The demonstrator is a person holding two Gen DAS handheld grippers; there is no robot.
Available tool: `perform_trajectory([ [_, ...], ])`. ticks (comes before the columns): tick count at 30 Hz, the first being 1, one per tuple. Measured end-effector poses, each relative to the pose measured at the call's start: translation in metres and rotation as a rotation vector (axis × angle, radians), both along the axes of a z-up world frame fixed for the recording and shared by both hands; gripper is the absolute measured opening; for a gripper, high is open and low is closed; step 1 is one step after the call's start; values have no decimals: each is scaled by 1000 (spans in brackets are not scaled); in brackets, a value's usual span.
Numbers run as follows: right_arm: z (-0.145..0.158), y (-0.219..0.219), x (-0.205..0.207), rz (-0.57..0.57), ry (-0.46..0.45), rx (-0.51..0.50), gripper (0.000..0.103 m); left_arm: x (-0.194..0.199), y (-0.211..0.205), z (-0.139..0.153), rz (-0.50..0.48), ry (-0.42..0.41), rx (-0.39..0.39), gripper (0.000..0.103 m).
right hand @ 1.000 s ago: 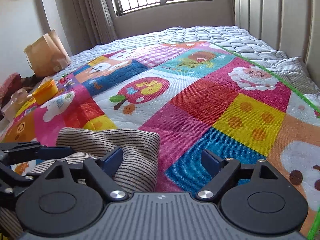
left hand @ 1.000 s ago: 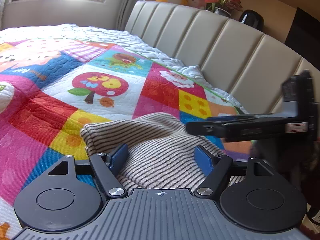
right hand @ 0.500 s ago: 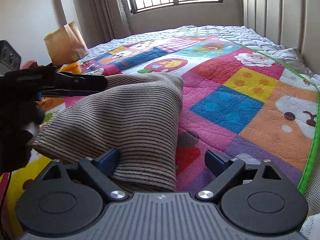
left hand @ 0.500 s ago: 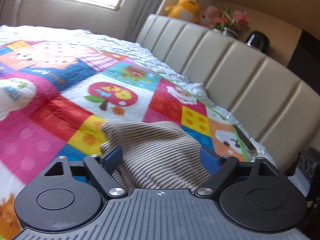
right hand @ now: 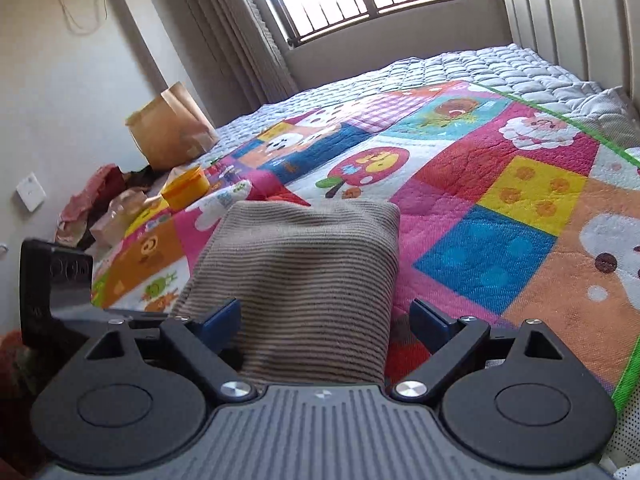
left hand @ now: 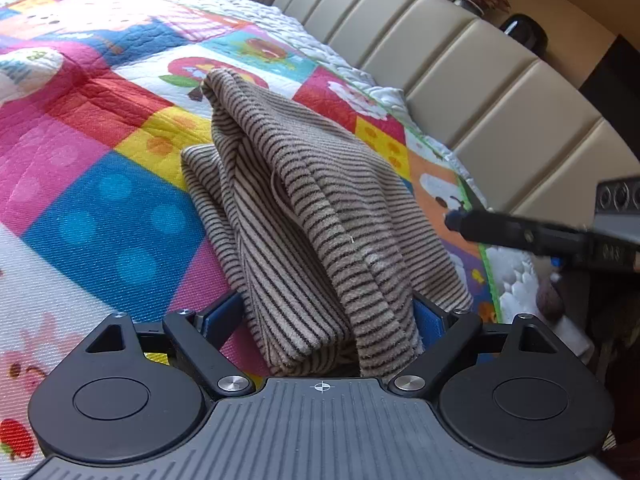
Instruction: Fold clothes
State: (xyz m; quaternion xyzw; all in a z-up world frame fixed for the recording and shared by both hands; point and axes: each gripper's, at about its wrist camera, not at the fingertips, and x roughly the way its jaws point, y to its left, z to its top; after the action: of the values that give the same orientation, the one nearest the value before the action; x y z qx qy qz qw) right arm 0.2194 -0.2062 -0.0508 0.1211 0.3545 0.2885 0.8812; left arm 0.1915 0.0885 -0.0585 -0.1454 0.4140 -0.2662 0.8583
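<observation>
**Lifting a striped garment between two grippers over a patchwork quilt**

Spreading wide, the left gripper (left hand: 326,316) has its blue-padded fingers (left hand: 224,314) set well apart, with bunched folds of a brown-and-black striped garment (left hand: 308,216) filling the gap between them. Whether the fabric is pinched or merely draped there cannot be told. The right gripper (right hand: 324,320) is likewise wide open, and the same garment runs up between its fingers from below the camera, its far edge standing up as a flat fold against the bedding behind. In the left view the cloth rises to a peak and trails down onto a colourful patchwork quilt (left hand: 100,184). A padded beige headboard (left hand: 460,60) runs along the right. Beyond the quilt's left edge, in the right view, sit a yellow tub (right hand: 186,186) and a brown paper bag (right hand: 170,130).
</observation>
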Motion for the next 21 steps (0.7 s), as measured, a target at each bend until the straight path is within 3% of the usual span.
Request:
perform_trajectory([
  [10, -44, 1, 43, 25, 177, 81, 93, 22, 10, -10, 24, 61, -154, 94],
  [12, -46, 1, 47, 45, 169, 91, 91, 30, 9, -14, 13, 56, -182, 91],
  [14, -46, 1, 51, 77, 155, 114, 76, 43, 6, -15, 7, 57, -203, 85],
  [17, -43, -1, 61, 46, 116, 141, 71, 68, 3, -12, 1, 46, -227, 81],
  [21, -26, -7, 93, -5, 16, 160, 71, 106, -6, 1, 13, -38, -201, 80],
])
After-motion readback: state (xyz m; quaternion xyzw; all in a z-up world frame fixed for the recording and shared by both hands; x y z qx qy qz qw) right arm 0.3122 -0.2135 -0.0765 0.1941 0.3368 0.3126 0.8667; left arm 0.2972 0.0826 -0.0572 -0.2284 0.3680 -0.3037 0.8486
